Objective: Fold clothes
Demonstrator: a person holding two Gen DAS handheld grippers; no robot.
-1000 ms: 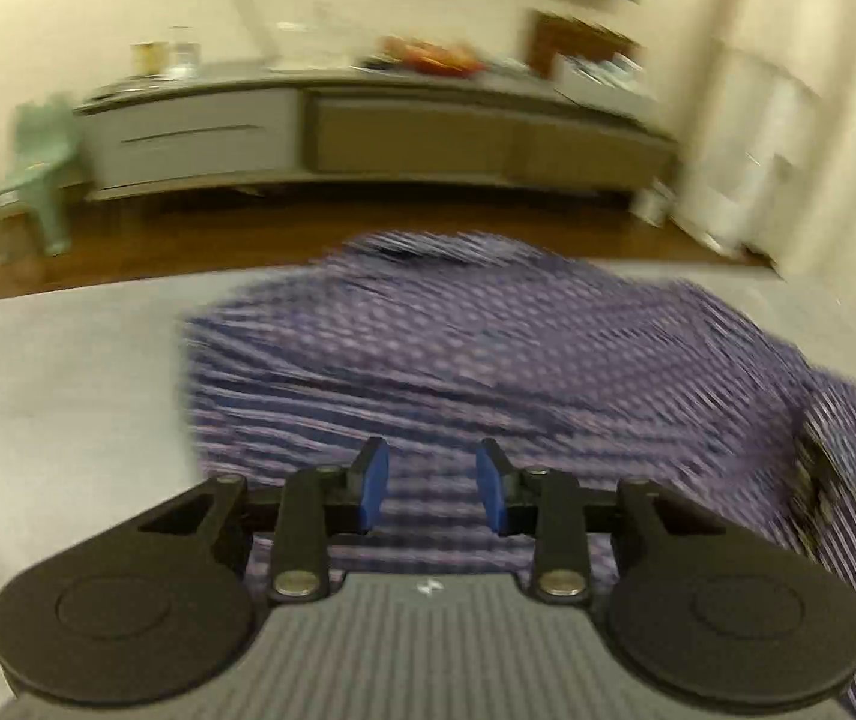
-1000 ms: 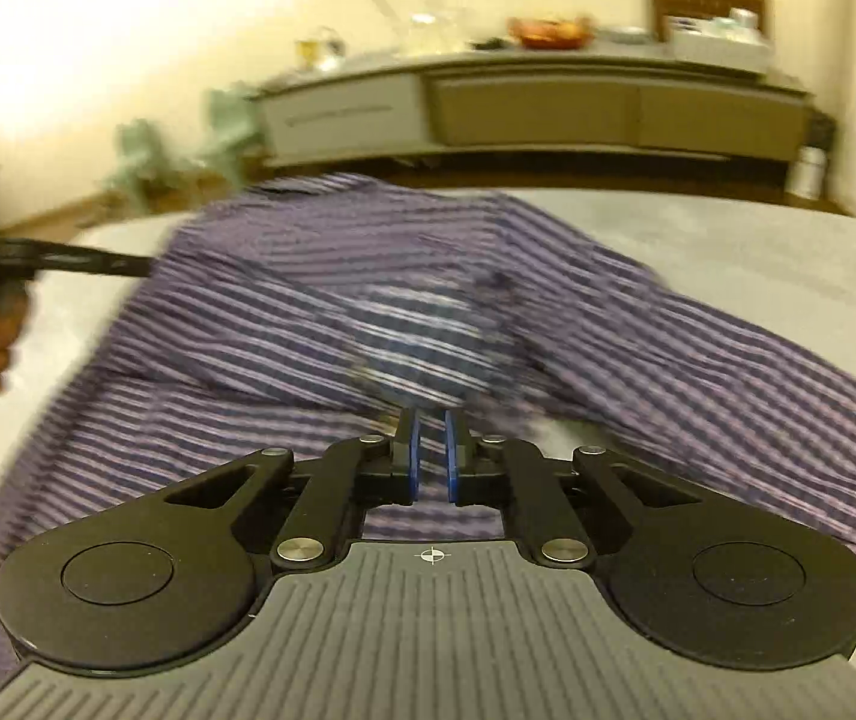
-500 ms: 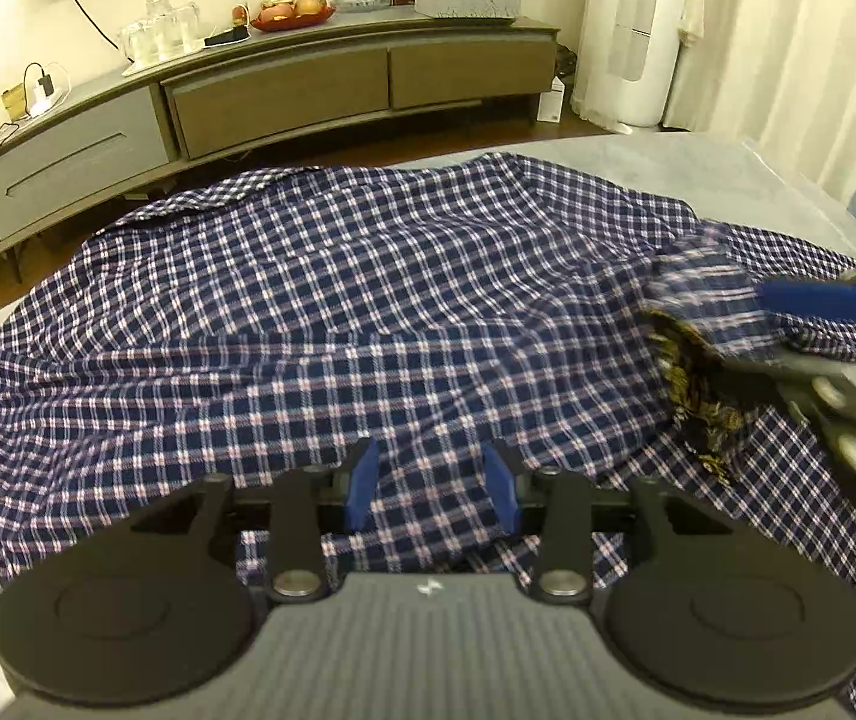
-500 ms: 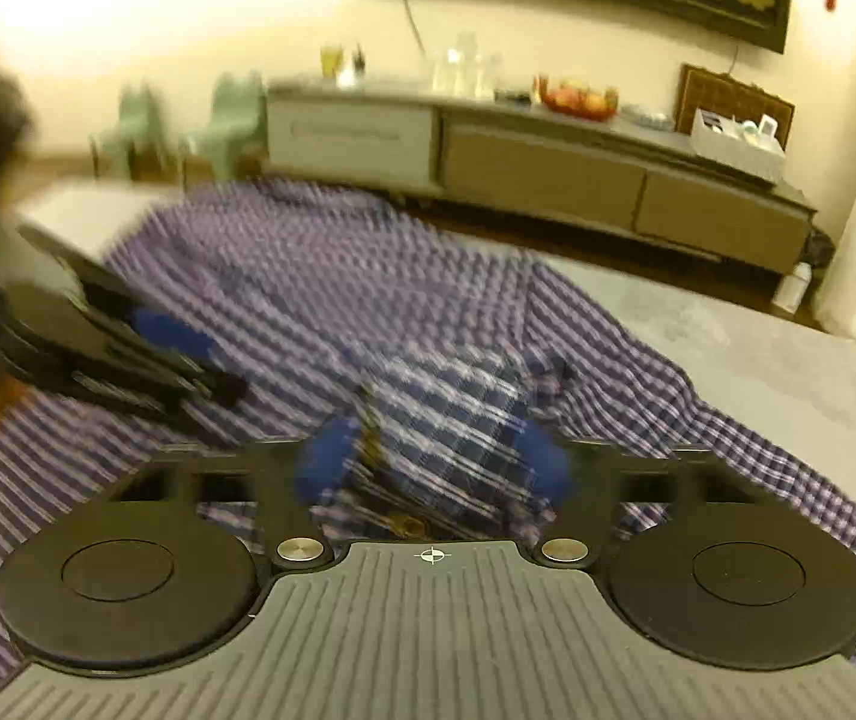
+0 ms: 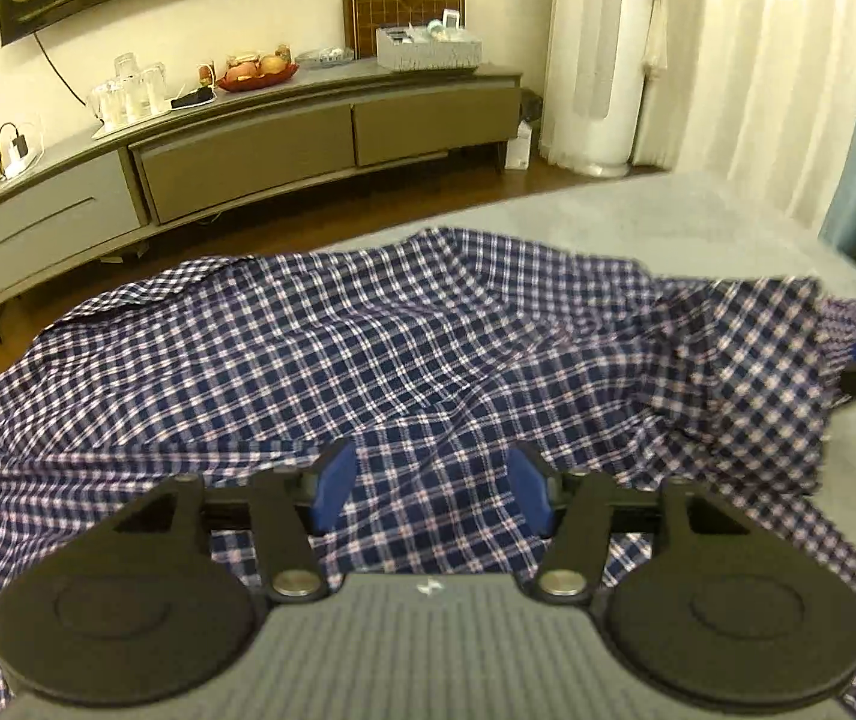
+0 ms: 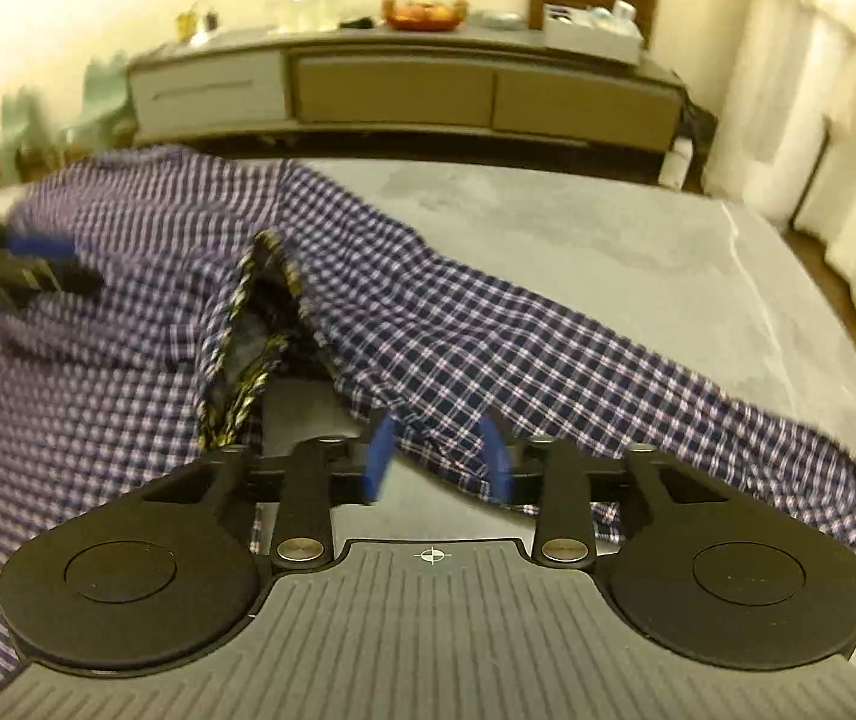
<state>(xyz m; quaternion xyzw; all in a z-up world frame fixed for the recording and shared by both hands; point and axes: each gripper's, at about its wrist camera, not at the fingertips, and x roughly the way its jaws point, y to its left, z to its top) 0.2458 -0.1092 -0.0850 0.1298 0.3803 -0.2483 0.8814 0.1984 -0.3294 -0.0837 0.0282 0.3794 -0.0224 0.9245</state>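
Looking down along both tongs, we see the checked shirt [image 5: 404,354] spread loosely over a grey bed [image 6: 578,228], rumpled rather than flat. In the left wrist view it fills the middle, from 9 o'clock round to 3 o'clock. One sleeve [image 6: 548,348] trails toward 4 o'clock in the right wrist view.

Our left tongs [image 5: 428,495] are opening, and the cloth seen between the blue pads lies beneath them, not pinched. Our right tongs [image 6: 437,459] are opening too; a fold of sleeve sits between the pads, yet they do not seem to press on it. So we hold nothing at present.

We judge the shirt to be light, soft and limp. It will sag and slide wherever it is lifted, and a single layer may slip from smooth pads. The collar [image 6: 248,348], with its patterned lining showing at 10 o'clock of the right tongs, looks stiffer. We would take hold at seams, cuffs or shoulder edges, where the cloth is doubled and gives a firmer bite. Two well-separated grips should keep an edge taut while we fold.

Beyond the bed, at 12 o'clock, stands a low cabinet [image 5: 248,138].
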